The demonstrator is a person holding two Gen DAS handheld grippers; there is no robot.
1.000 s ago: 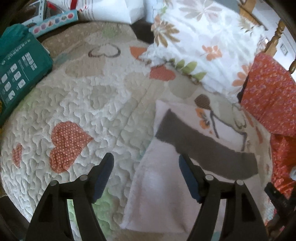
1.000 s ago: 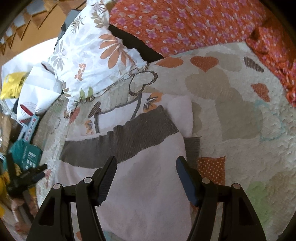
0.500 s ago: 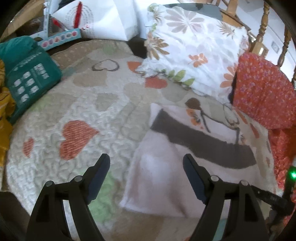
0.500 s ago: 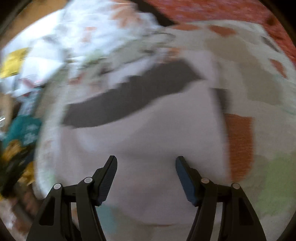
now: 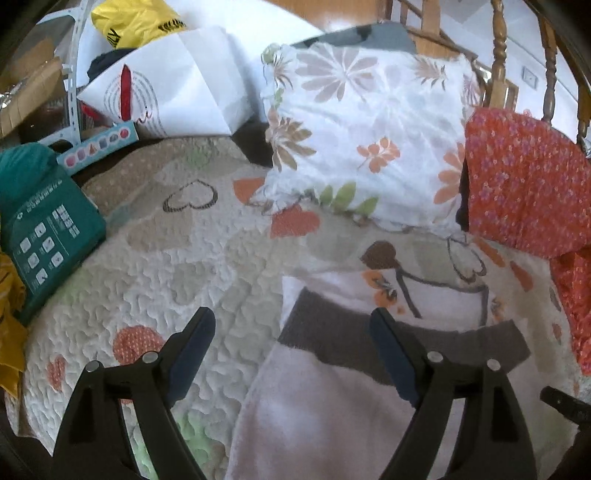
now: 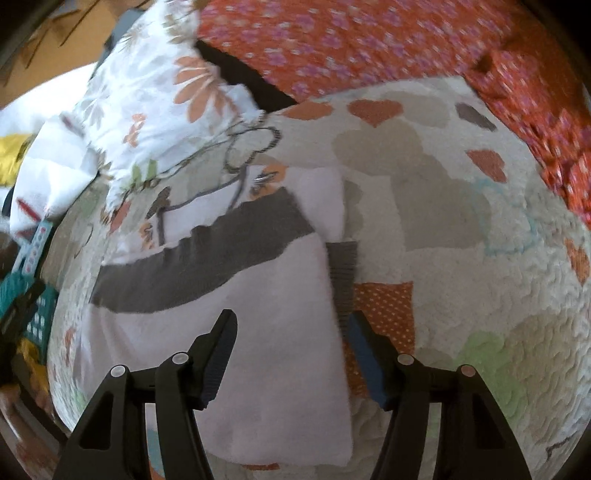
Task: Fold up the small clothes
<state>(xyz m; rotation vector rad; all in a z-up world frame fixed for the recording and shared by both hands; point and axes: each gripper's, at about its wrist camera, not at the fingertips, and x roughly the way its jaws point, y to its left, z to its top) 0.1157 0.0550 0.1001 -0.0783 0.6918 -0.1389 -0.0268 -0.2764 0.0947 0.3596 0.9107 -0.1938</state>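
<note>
A bed fills my view, spread with a cream quilt (image 5: 177, 266) stitched with orange and beige hearts. A white floral pillow (image 5: 365, 136) leans at its head beside an orange flowered cover (image 5: 524, 184). Behind them rise turned wooden bedposts (image 5: 498, 48) against a pale wall. Daylight falls across the bedding. A teal package (image 5: 40, 229) and white paper bag (image 5: 177, 85) crowd the edge.

yellow bag (image 5: 140, 20), black lettering unreadable

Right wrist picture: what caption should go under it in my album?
Open right gripper hovering over a pale pink garment with a grey band, on a heart-patterned quilt.
</note>
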